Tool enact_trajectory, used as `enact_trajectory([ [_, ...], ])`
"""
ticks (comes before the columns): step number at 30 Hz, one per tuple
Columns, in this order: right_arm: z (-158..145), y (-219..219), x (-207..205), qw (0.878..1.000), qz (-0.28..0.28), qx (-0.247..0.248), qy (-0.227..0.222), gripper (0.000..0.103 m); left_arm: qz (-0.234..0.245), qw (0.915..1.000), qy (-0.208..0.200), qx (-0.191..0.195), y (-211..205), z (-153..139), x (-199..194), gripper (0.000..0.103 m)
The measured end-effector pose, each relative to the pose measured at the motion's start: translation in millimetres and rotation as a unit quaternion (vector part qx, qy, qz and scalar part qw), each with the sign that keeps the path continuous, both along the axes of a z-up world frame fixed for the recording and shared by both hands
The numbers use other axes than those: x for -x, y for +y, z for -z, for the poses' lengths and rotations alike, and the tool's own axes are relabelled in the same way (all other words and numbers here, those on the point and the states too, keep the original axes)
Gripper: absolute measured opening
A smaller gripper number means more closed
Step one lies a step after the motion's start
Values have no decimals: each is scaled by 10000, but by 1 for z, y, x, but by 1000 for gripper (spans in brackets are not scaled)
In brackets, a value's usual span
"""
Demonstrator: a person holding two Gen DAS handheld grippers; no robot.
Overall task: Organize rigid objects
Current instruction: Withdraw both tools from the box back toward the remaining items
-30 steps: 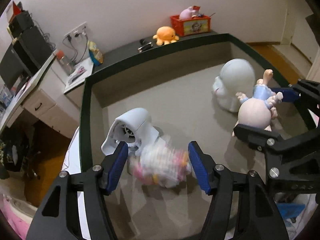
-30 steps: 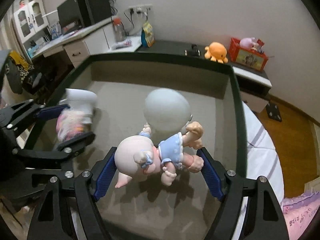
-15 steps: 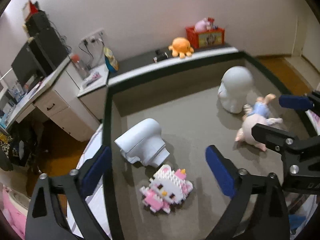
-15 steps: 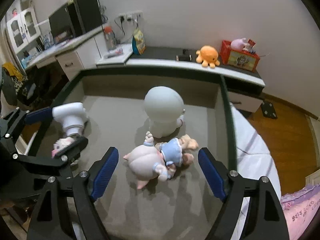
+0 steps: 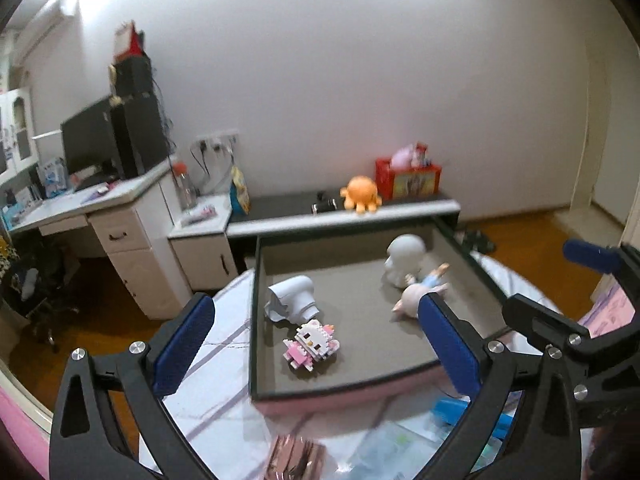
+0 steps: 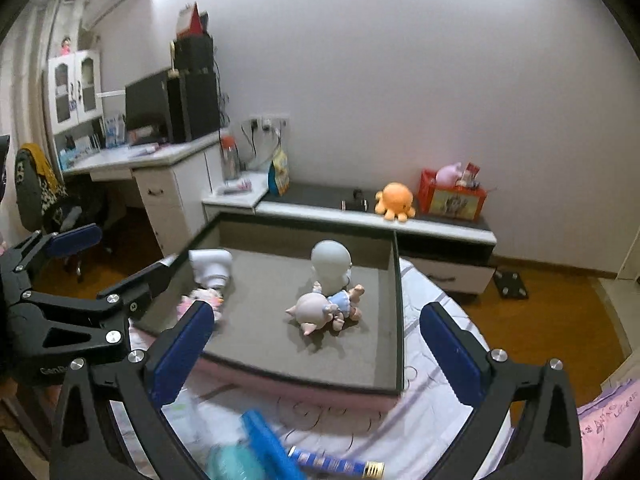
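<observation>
The shallow dark-rimmed tray with a grey felt floor (image 5: 256, 320) (image 6: 398, 320) rests on a white patterned bedspread (image 5: 224, 360) (image 6: 436, 360) and holds all four toys. The left gripper (image 5: 316, 350) and the right gripper (image 6: 316, 344) both hang above and short of the tray's near rim; their jaws have just been opening and now stand spread wide, released, with nothing between the blue pads.

Inside the tray, largest first: the white round-headed figurine (image 5: 404, 258) (image 6: 331, 266) stands upright near the far right corner. The white cylinder-shaped toy with a flared base (image 5: 292, 298) (image 6: 212, 266) lies on its side near the left wall. The pink pig doll in a blue dress (image 5: 420, 292) (image 6: 326, 308) lies just in front of the figurine, touching or nearly so. The pink-and-white brick-built cat figure (image 5: 312, 342) (image 6: 202, 300) lies just in front of the cylinder toy.

The left wrist view shows the cat figure whole; in the right wrist view the left gripper's arm and the right gripper's own pad hide most of it. Only the right wrist view shows a blue tube with a gold cap (image 6: 332, 462) on the bedspread near the camera, blurred.
</observation>
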State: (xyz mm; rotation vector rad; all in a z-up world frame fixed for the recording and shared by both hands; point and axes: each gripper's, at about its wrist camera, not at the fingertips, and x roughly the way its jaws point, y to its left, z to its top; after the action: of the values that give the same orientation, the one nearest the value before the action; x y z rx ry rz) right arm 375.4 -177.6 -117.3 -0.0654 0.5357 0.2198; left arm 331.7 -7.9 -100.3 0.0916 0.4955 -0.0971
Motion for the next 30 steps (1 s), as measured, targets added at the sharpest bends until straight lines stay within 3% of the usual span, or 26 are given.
enact_trajectory([
  [8,-20,-1,92,9961,113,-171,-864,103,-220,9965,-758,265,0,-13,92,103],
  [15,-16,-1,164,9874,271,-177,-1550,103,-424,9910,-1201,421,3,-15,156,103],
  [22,-7,-1,199,9842,298,-223,-1728,103,-500,9867,-1533,213,1,-7,197,103],
  [30,0,-2,210,9861,288,-133,-1631,103,-408,9900,-1329,232,4,3,206,103],
])
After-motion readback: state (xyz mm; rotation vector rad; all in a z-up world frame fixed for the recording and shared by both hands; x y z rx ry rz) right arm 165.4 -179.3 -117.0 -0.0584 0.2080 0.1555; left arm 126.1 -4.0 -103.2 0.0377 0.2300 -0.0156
